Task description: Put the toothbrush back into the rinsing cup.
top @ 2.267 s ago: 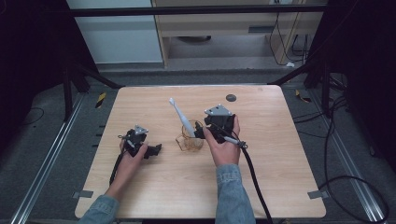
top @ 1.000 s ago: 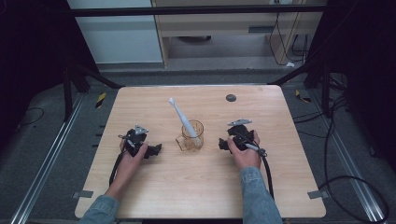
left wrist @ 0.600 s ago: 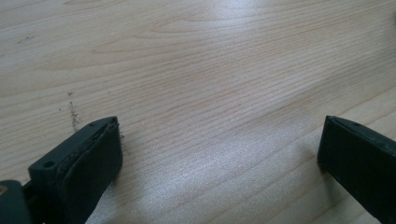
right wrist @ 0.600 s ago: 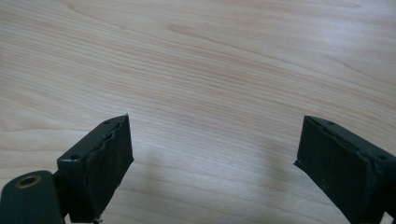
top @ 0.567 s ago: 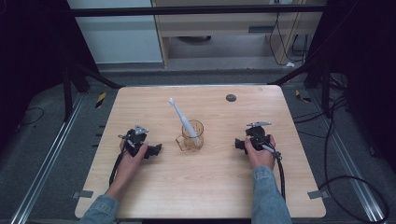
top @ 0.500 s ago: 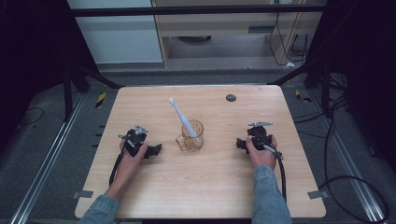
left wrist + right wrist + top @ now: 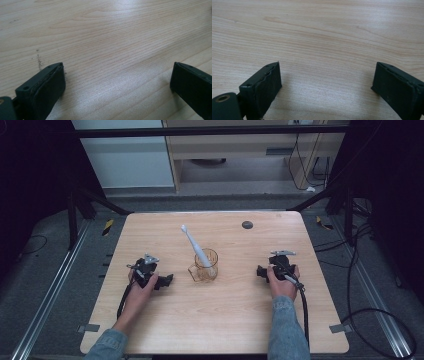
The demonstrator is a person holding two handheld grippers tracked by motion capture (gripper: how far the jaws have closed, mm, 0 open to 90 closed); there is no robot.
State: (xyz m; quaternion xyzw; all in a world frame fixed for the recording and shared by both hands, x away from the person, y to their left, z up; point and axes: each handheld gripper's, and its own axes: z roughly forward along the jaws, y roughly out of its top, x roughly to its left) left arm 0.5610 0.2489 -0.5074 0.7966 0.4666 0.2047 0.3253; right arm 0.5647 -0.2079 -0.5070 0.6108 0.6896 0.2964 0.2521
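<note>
Both grippers are sitting with their jaws spread wide, gripping nothing. In the left gripper view, the left gripper [image 7: 117, 82] is showing bare wood between its two black jaws, low over the table [image 7: 112, 32]. In the right gripper view, the right gripper [image 7: 325, 82] is showing the same: bare wood grain between jaws standing well apart.

In the high view, the left gripper [image 7: 166, 281] is resting on the table [image 7: 225, 325] in the person's left hand [image 7: 141, 287], to the left of the cup [image 7: 205, 265]. The right gripper [image 7: 260, 271] is resting in the right hand [image 7: 283, 285], well to the right of the cup. Neither gripper is touching the cup.

Counting what is lying there: two grippers, one clear amber cup with a handle, one white toothbrush [image 7: 192, 245], and one small dark disc [image 7: 247, 224] near the far edge. The cup is standing upright at the middle of the table, and the toothbrush is standing in it, leaning up and to the far left, head uppermost.

Against the earlier frames, the right gripper has been moving away: 2.3 seconds ago it was right at the cup, then it was drawing off to the right, and now it is sitting well apart from it. The left gripper, cup and toothbrush are staying where they were.
</note>
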